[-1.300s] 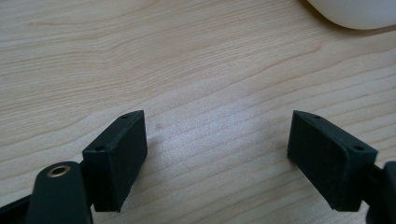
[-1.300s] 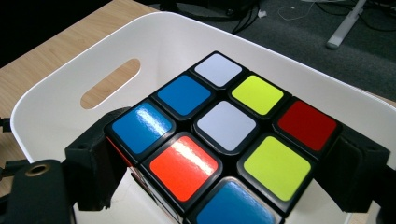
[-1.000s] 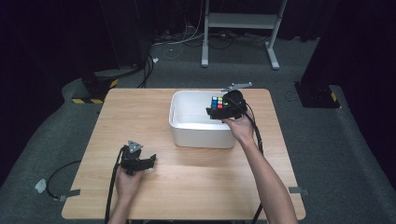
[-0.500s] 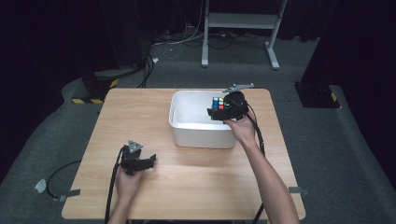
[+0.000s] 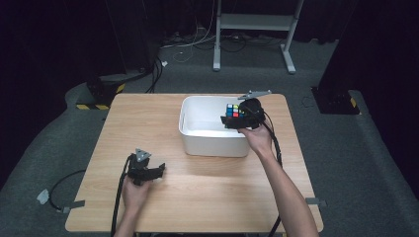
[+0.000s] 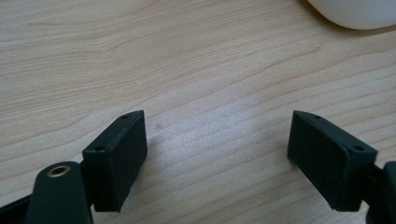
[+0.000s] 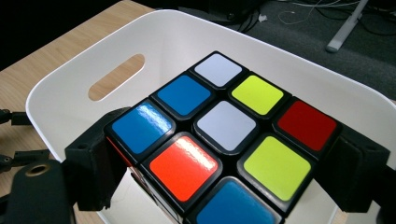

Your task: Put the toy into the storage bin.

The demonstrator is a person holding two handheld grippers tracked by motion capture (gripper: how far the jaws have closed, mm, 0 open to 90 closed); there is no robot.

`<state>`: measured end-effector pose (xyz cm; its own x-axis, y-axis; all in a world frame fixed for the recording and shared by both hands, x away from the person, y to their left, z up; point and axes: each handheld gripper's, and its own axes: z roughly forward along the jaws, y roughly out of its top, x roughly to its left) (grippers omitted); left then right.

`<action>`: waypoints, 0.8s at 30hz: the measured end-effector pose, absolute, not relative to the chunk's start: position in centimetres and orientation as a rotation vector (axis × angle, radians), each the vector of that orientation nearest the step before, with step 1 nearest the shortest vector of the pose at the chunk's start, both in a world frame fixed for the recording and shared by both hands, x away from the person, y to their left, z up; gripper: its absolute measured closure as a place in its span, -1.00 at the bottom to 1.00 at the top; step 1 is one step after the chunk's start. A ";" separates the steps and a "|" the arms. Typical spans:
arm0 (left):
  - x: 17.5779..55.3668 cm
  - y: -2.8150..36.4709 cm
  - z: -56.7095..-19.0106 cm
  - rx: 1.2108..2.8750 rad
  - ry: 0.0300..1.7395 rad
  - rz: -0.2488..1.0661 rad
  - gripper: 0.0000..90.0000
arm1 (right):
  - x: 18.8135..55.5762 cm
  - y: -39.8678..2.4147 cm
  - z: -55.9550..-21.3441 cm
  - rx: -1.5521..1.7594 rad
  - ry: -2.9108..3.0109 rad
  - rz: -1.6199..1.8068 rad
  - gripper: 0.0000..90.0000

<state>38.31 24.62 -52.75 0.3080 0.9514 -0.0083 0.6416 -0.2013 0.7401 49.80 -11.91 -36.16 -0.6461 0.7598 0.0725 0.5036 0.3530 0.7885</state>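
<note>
Position of right tongs (image 5: 232, 120) unchanged over the last second: clamped on multicoloured plastic puzzle cube (image 7: 224, 140), held above white plastic bin (image 5: 190, 129). Release judged pending. Left tongs (image 6: 217, 156) spread wide, empty, on wooden bench (image 5: 148, 113).

A light wooden rectangular table (image 5: 148, 113) stands on grey carpeted floor (image 5: 59, 128). At twelve o'clock a white metal stand with two legs (image 5: 252, 22) sits behind tangled cables (image 5: 197, 44). Black-and-yellow striped blocks (image 5: 104, 91) lie at ten o'clock. Dark black curtains (image 5: 49, 39) close the room; light falls from above.
</note>
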 end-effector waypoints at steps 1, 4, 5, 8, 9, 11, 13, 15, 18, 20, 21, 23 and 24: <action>38.3 24.6 -52.8 1.932 1.411 0.615 -0.56 | 49.8 -11.9 -36.2 1.117 2.314 1.184 -0.69; 38.3 24.6 -52.8 1.932 1.411 0.614 -0.56 | 49.7 -12.1 -36.3 1.122 2.311 1.186 -0.69; 38.3 24.6 -52.8 1.932 1.411 0.615 -0.56 | 49.7 -12.1 -36.3 1.125 2.310 1.186 -0.69; 38.3 24.6 -52.8 1.931 1.411 0.615 -0.56 | 49.6 -12.3 -36.3 1.127 2.307 1.191 -0.69; 38.3 24.6 -52.8 1.932 1.411 0.615 -0.56 | 49.6 -12.3 -36.4 1.127 2.305 1.193 -0.69; 38.3 24.6 -52.8 1.931 1.411 0.615 -0.56 | 49.5 -12.4 -36.4 1.130 2.305 1.191 -0.69; 38.3 24.6 -52.8 1.931 1.411 0.615 -0.56 | 49.5 -12.5 -36.5 1.132 2.304 1.195 -0.69; 38.3 24.6 -52.8 1.932 1.411 0.615 -0.56 | 49.5 -12.6 -36.5 1.133 2.304 1.192 -0.69; 38.3 24.6 -52.8 1.932 1.411 0.615 -0.56 | 49.3 -12.8 -36.5 1.133 2.298 1.198 -0.69; 38.3 24.6 -52.8 1.931 1.411 0.615 -0.56 | 49.3 -12.9 -36.5 1.134 2.298 1.200 -0.69; 38.3 24.6 -52.8 1.932 1.411 0.615 -0.56 | 49.2 -13.0 -36.5 1.135 2.298 1.199 -0.69; 38.3 24.6 -52.8 1.931 1.411 0.615 -0.56 | 49.2 -13.1 -36.6 1.138 2.294 1.203 -0.69; 38.3 24.6 -52.8 1.931 1.411 0.615 -0.56 | 49.2 -13.1 -36.6 1.138 2.294 1.203 -0.69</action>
<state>38.31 24.61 -52.75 0.3076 0.9515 -0.0086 0.6414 -0.2007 0.7404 49.20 -13.09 -36.62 -0.6358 0.7673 0.0842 0.5057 0.3316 0.7965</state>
